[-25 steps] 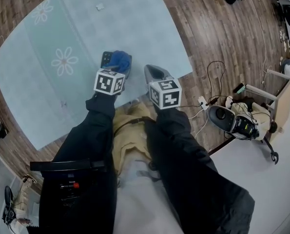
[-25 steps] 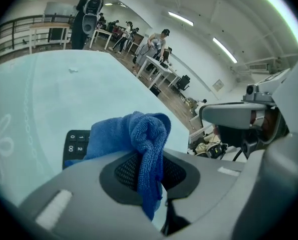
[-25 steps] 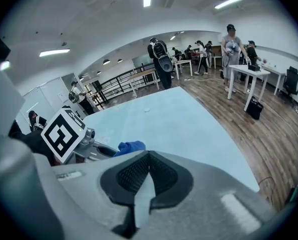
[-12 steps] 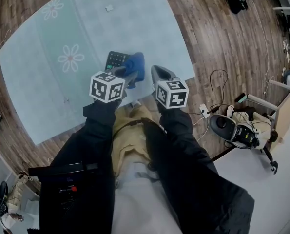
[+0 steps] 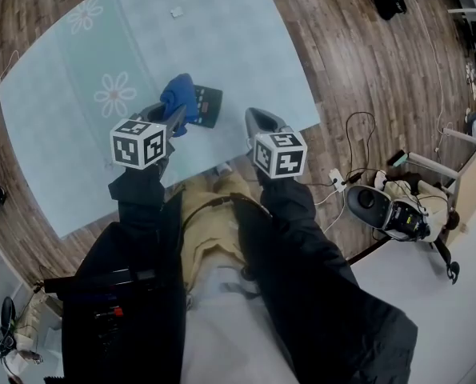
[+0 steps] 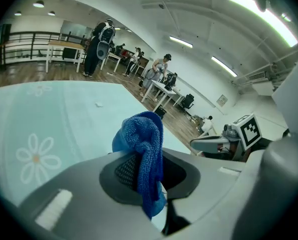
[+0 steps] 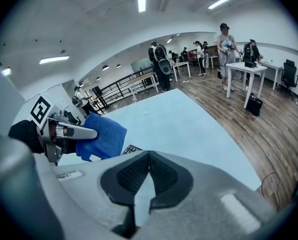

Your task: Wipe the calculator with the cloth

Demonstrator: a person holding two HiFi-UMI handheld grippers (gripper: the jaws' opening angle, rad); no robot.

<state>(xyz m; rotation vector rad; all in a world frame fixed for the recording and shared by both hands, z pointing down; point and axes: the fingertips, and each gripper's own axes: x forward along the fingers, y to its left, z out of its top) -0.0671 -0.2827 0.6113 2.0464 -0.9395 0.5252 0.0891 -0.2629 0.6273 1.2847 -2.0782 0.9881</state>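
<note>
A black calculator (image 5: 206, 106) lies on the light blue table cover (image 5: 230, 38) near its front edge. My left gripper (image 5: 176, 113) is shut on a bunched blue cloth (image 5: 178, 94), which hangs over the calculator's left end. In the left gripper view the cloth (image 6: 141, 136) fills the space between the jaws of the left gripper (image 6: 140, 170). My right gripper (image 5: 256, 119) hovers to the calculator's right, shut and holding nothing. In the right gripper view the right gripper (image 7: 147, 157) looks toward the cloth (image 7: 101, 135), with a sliver of the calculator (image 7: 131, 148) showing below it.
The cover has white flower prints (image 5: 115, 94) at the left and a small white scrap (image 5: 177, 11) at the far side. Cables, a power strip (image 5: 331, 178) and a white machine (image 5: 382, 204) lie on the wood floor at the right. People and desks (image 7: 244, 66) stand far behind.
My left gripper has carried the cloth leftward across the calculator, from its right part to its left end. The calculator's right part now shows. The right gripper has barely moved.
</note>
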